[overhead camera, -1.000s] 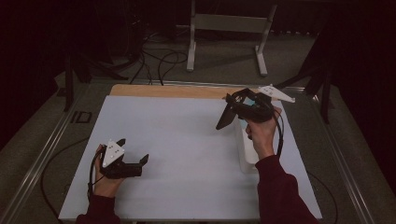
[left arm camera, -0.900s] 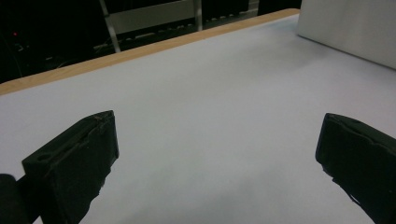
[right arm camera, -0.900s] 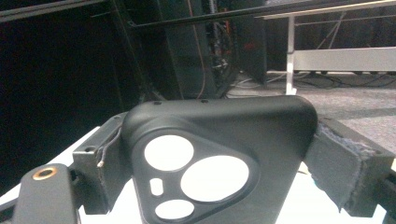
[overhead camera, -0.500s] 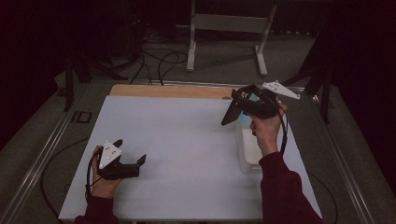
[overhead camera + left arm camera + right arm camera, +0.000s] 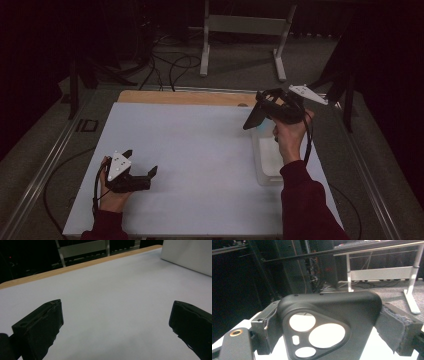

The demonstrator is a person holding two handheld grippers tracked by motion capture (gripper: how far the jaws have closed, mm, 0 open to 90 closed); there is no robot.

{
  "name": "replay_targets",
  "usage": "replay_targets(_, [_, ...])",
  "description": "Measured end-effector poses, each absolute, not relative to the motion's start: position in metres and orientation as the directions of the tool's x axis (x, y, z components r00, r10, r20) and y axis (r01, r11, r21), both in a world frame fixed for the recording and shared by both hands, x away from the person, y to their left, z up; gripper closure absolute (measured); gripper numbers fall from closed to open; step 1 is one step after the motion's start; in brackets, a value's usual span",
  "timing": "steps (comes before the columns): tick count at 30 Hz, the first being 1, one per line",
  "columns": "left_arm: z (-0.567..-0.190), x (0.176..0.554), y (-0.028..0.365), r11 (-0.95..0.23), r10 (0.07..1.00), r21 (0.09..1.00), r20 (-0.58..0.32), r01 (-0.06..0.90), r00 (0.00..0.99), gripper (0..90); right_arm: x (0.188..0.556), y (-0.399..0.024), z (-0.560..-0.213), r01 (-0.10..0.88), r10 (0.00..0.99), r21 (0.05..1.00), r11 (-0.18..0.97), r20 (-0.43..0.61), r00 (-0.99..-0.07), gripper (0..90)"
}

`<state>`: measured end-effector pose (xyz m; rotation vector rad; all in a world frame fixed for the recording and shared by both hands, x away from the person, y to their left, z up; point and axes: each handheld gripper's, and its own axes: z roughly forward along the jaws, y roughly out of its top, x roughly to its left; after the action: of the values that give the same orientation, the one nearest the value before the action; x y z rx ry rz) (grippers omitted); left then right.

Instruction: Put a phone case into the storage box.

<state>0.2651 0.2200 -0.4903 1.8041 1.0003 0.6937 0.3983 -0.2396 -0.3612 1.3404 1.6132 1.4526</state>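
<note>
My right gripper [image 5: 260, 107] is raised over the table's far right, shut on a black phone case [image 5: 251, 118] that hangs tilted from its jaws. In the right gripper view the phone case [image 5: 324, 325] stands upright with its camera cut-outs facing me, and the right gripper [image 5: 329, 336] clamps it by both side edges. My left gripper [image 5: 141, 162] rests low at the near left of the white table top [image 5: 200, 150], open. In the left gripper view the left gripper [image 5: 115, 327] has its jaws wide apart with only bare table between them.
A pale shallow box [image 5: 270, 165] lies on the table's right side, below the right hand; its white wall [image 5: 190, 255] shows in the left gripper view. A wooden strip [image 5: 185, 97] borders the far edge. A metal stand [image 5: 245, 25] and cables lie on the floor beyond.
The right gripper has carried the phone case a little to the right and farther away. The left gripper has barely moved and stays open.
</note>
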Motion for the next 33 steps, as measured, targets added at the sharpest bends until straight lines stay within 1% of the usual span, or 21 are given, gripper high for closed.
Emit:
replay_targets(11, [-0.49, 0.265, 0.22, -0.228, 0.863, 0.915, 0.032, 0.332, 0.504, 0.0, 0.404, -0.247, -0.359, 0.294, 0.941, 0.949, -0.115, 0.198, -0.273, 14.3])
replay_targets(20, [-0.489, 0.264, 0.221, -0.223, 0.866, 0.917, 0.031, 0.33, 0.499, 0.0, 0.41, -0.248, -0.36, 0.296, 0.953, 0.949, -0.108, 0.183, -0.24, 14.3])
replay_targets(23, [-0.489, 0.264, 0.22, -0.225, 0.866, 0.916, 0.033, 0.331, 0.5, 0.0, 0.411, -0.248, -0.361, 0.297, 0.961, 0.951, -0.089, 0.16, -0.224, 14.3])
replay_targets(30, [-0.49, 0.265, 0.219, -0.226, 0.865, 0.916, 0.031, 0.332, 0.501, 0.0, 0.414, -0.251, -0.361, 0.298, 0.968, 0.949, -0.107, 0.168, -0.188, 14.3])
replay_targets(33, [-0.49, 0.264, 0.219, -0.226, 0.865, 0.916, 0.032, 0.331, 0.501, 0.0, 0.415, -0.253, -0.362, 0.298, 0.972, 0.949, -0.097, 0.155, -0.175, 14.3])
